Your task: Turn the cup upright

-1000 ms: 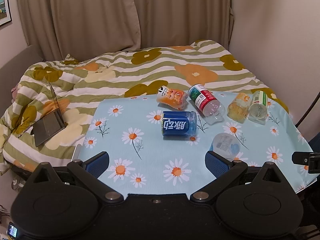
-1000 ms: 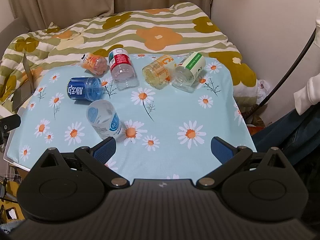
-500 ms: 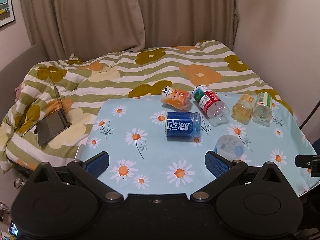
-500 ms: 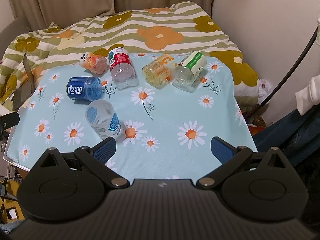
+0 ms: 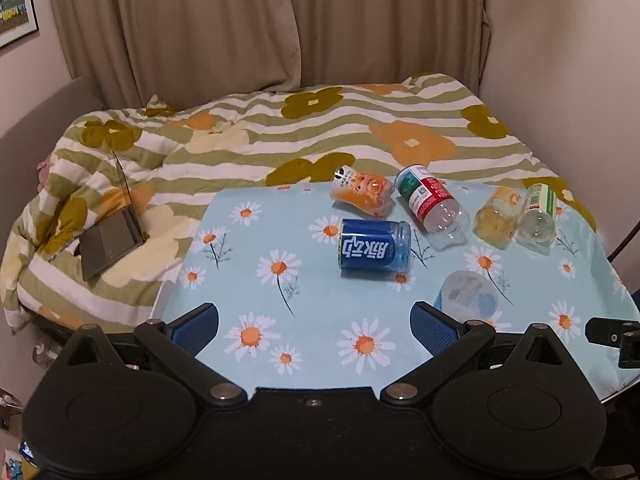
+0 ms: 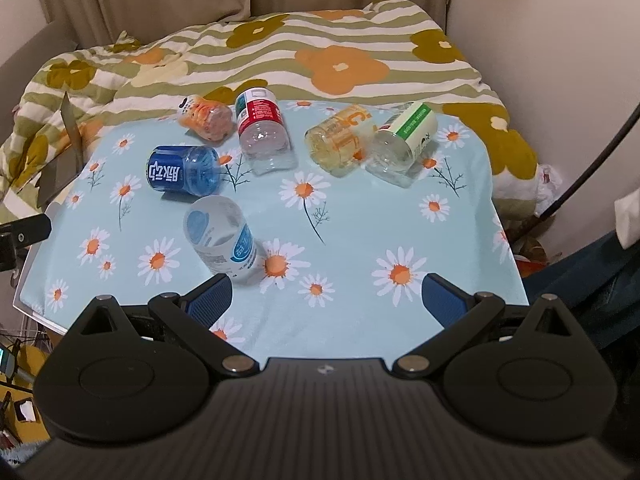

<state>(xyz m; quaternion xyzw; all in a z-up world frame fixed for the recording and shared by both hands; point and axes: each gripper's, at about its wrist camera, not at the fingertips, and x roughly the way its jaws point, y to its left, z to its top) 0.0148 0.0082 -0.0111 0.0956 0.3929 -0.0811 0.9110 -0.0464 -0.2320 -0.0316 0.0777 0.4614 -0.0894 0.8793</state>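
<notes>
Several cut-bottle cups lie on their sides on the daisy-print tablecloth [image 6: 360,216]. A blue-label cup [image 5: 374,249] [image 6: 184,175] lies left of centre. An orange one [image 5: 362,195] [image 6: 206,117] and a red-label one [image 5: 432,205] [image 6: 262,132] lie behind it. A yellow cup [image 5: 496,217] [image 6: 340,140] and a green-label cup [image 5: 538,214] [image 6: 402,142] lie to the right. A clear cup with a light-blue label [image 5: 466,295] [image 6: 224,238] lies nearest, just ahead of my right gripper's left finger. My left gripper [image 5: 314,322] and right gripper [image 6: 326,296] both hang open and empty at the table's near edge.
A flowered striped duvet [image 5: 280,132] covers the bed behind the table. A half-open laptop [image 5: 114,232] rests on it at the left. Curtains and a wall close the back. A person's sleeve and dark trousers [image 6: 600,264] show at the right edge, with a black cable [image 6: 592,168].
Both grippers have drawn back and risen slightly, so the table looks a little farther away. The cups have not moved and both grippers stay open.
</notes>
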